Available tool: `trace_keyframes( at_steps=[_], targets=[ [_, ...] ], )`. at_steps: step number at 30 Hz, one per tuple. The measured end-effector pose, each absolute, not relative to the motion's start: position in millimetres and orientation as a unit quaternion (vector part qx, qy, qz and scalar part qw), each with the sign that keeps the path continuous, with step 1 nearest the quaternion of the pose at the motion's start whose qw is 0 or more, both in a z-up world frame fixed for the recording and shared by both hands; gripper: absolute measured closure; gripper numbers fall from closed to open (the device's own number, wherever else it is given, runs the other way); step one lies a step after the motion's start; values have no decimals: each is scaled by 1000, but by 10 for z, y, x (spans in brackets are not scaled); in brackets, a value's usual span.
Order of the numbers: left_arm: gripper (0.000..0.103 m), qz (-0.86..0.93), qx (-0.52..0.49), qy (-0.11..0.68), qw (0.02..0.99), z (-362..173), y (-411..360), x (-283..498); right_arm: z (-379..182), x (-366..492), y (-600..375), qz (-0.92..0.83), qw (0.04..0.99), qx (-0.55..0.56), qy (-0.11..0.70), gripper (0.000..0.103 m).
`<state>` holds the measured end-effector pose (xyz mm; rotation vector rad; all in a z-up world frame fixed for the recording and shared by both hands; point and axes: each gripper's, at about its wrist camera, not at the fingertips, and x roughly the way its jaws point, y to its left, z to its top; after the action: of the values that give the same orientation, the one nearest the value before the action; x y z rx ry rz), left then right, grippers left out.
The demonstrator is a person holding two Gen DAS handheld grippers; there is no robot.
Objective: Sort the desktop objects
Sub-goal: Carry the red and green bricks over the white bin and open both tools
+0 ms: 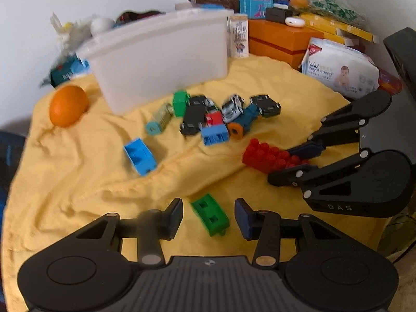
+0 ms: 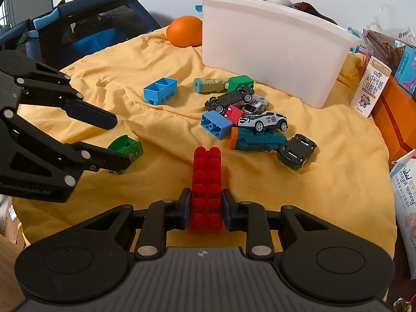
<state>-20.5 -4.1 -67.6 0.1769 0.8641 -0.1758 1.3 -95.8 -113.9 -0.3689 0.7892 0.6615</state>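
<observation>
A: From the left wrist view, we see our left gripper spread wide, holding nothing, with a green block lying on the yellow cloth between its fingers. Nothing is closed on it yet.

B: And past it, the pile — toy cars, a blue block and a teal toy heaped together in front of the white bin. Another blue block lies apart to the left, and an orange sits beside the bin.

A: From the right wrist view, our right gripper is closed on the long red block, pads pressed to both of its sides, the block pointing toward the pile.

B: The bin stands well beyond it. We cannot see inside it from either view, so we cannot tell whether anything is sorted already.

A: We judge the task as early — one block is gripped, one is lined up, and most toys lie loose on the cloth.

B: So the pile of cars and the scattered blocks remain to be sorted.
</observation>
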Motion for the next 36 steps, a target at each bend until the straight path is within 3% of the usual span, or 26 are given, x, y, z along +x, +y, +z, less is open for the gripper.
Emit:
trace_keyframes(
  at_steps=[2,5,9,14,20,23,29,36],
  targets=[
    [74,-102,75,433,892,-773,-12,-150,-1138,17,-949,314,854,-177,374,74],
    [79,-108,25,439,892,-814,125,-110,-1139,5,-920,314,855,-185,369,76],
    [79,-119,19,412,903,-629,217,-79,-1083,0,-947,308,862,-181,359,76],
    [79,-119,28,326,938,5,342,166,-561,203,-965,298,894,-154,297,76],
    [79,-96,61,232,966,782,492,743,92,859,-839,281,924,-134,222,76],
    [79,-85,70,209,972,987,516,1025,349,1273,-795,279,929,-97,222,76],
    [79,-61,69,247,965,861,542,1735,445,2018,-677,238,934,-66,259,76],
    [76,-40,68,313,947,397,506,2099,-3,2325,-628,197,920,-75,329,75]
  ],
)
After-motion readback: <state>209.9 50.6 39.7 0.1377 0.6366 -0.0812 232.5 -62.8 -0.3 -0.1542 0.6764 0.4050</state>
